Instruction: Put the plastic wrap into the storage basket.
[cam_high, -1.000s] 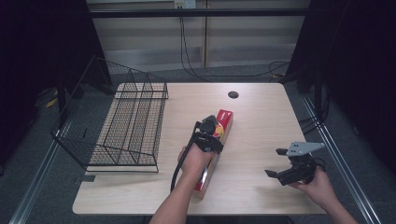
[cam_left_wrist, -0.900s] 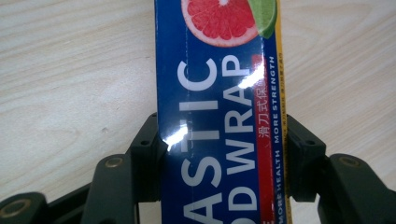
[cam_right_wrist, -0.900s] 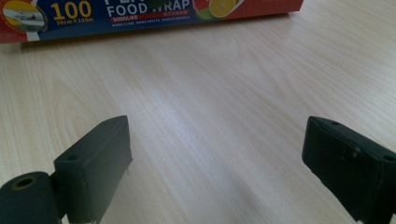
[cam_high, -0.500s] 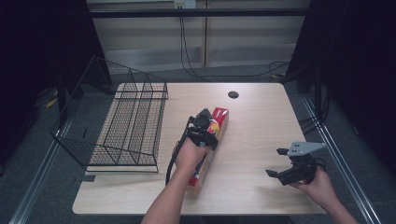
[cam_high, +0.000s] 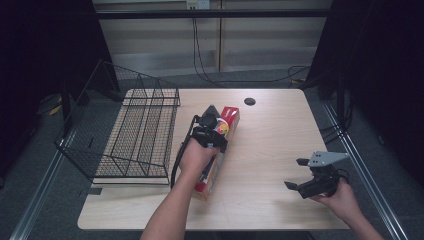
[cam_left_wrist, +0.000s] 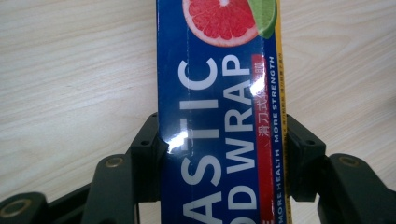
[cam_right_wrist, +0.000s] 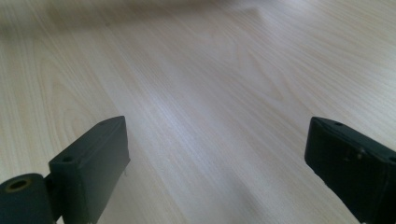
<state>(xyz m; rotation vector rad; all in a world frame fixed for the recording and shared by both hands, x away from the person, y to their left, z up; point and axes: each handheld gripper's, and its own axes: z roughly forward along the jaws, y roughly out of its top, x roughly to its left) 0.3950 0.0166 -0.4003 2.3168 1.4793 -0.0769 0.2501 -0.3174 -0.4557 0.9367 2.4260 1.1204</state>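
Between the left claw's jaws: plastic wrap box, blue face with grapefruit picture, clamped across its narrow width, both pads pressed to its long edges.
Left claw: clenched on the box near its far end, above the middle of the tabletop.
Change: against the earlier high views, the claw and the box's far end sit higher and a little toward the wire rack; the near end looks low, at or close to the wood.
Meaning for the work: judged a lift under way, the box tipping up at one end; carrying toward the rack seems the likely aim, not certain.
Right claw: released, jaws wide apart over bare wood at the right front; same spot as in the earlier views.
Hidden: much of the box under the left hand and forearm in the high view; whether its near end touches the tabletop cannot be told.
Cut off: box lettering, both ends outside the left gripper view.
Hard to make out: small dark round spot near the far edge, nature unclear.
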